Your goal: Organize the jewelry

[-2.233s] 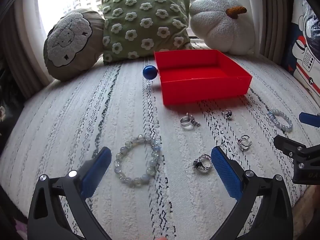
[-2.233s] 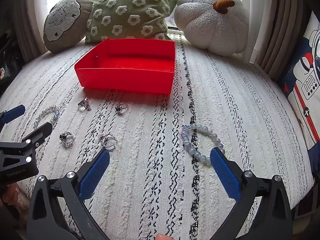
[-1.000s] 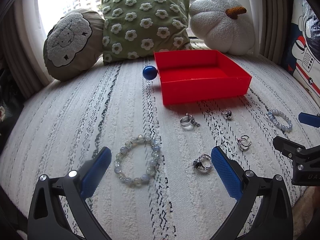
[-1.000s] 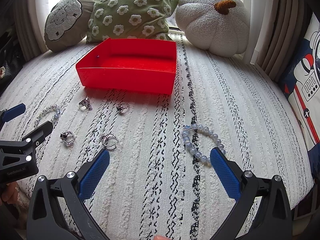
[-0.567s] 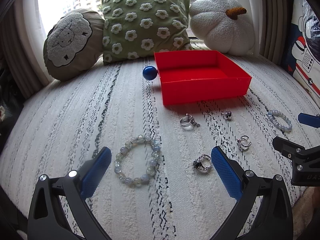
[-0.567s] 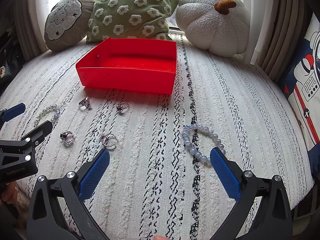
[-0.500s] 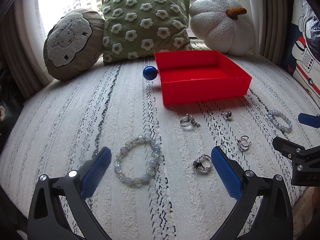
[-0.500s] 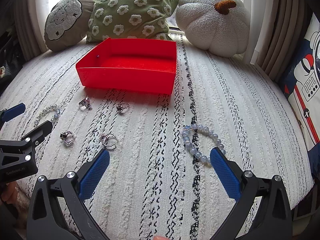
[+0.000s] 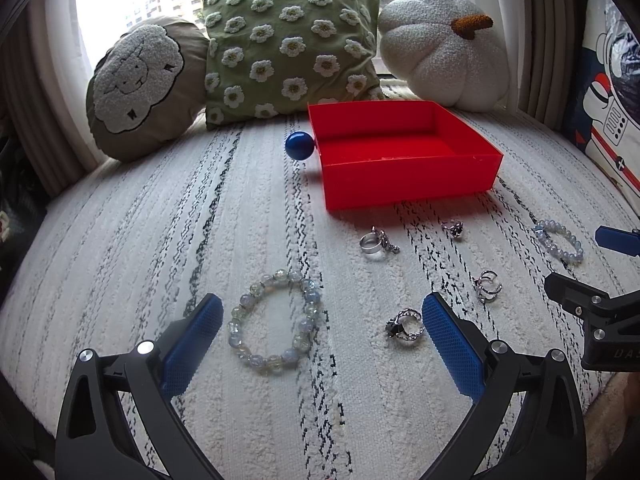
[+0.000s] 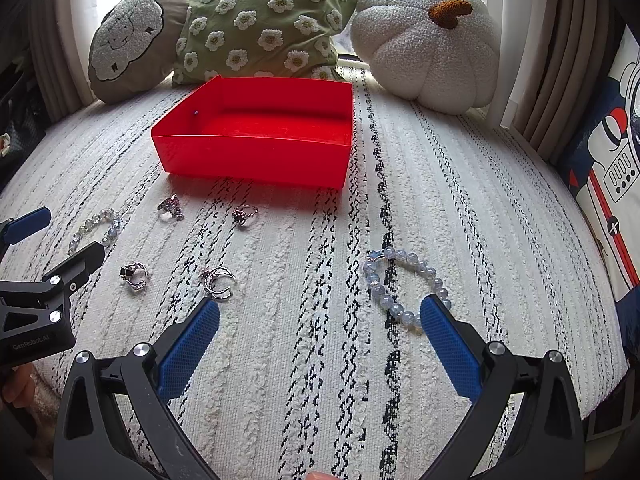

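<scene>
Both grippers poised over scattered jewelry, red tray empty.

The left gripper (image 9: 318, 326), fingers spread wide and holding nothing, has the pale green-and-blue beaded bracelet (image 9: 275, 316) lying flat directly between and just ahead of its blue pads. The right gripper (image 10: 320, 328), equally wide and empty, has the light blue beaded bracelet (image 10: 404, 284) near its right pad. The open red plastic tray (image 10: 256, 152) sits beyond both, four silver rings before it.
</scene>
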Demonstrator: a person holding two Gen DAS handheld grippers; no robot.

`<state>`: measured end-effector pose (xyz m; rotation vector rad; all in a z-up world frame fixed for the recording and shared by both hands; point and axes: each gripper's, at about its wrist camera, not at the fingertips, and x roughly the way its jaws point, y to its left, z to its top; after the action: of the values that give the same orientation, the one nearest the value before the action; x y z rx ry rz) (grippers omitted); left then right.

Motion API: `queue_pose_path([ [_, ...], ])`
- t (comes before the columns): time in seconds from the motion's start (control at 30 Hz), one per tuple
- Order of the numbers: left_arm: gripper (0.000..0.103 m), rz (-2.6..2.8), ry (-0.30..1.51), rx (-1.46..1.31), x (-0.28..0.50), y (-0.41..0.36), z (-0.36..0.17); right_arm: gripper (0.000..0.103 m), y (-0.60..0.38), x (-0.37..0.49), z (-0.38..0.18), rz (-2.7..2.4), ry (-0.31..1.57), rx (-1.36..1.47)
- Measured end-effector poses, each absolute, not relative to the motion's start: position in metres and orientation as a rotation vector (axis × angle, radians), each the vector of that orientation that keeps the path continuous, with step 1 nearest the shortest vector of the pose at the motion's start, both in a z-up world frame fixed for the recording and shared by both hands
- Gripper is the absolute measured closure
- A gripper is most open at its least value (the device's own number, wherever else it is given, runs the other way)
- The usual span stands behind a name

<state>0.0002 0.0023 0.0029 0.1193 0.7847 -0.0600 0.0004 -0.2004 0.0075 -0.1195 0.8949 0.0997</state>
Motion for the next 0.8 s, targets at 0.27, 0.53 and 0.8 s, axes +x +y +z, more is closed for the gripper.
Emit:
queue_pose_path([
  [0.27,0.007,-0.066,0.784,0.122,0.0007,0.0018,0.0027,0.005,-0.2001,0.0006,0.0071,0.101,0.895,-0.119],
  [0.53,0.007,-0.068,0.784,0.117,0.0002,0.0016,0.0008,0.005,-0.1991,-0.0004,0.0045,0.105,0.893,-0.123],
  [0.8,0.007,-0.069,0.785,0.118,-0.0011,0.0030,-0.0006,0.005,-0.1986,-0.0004,0.0041,0.105,0.894,-0.122],
])
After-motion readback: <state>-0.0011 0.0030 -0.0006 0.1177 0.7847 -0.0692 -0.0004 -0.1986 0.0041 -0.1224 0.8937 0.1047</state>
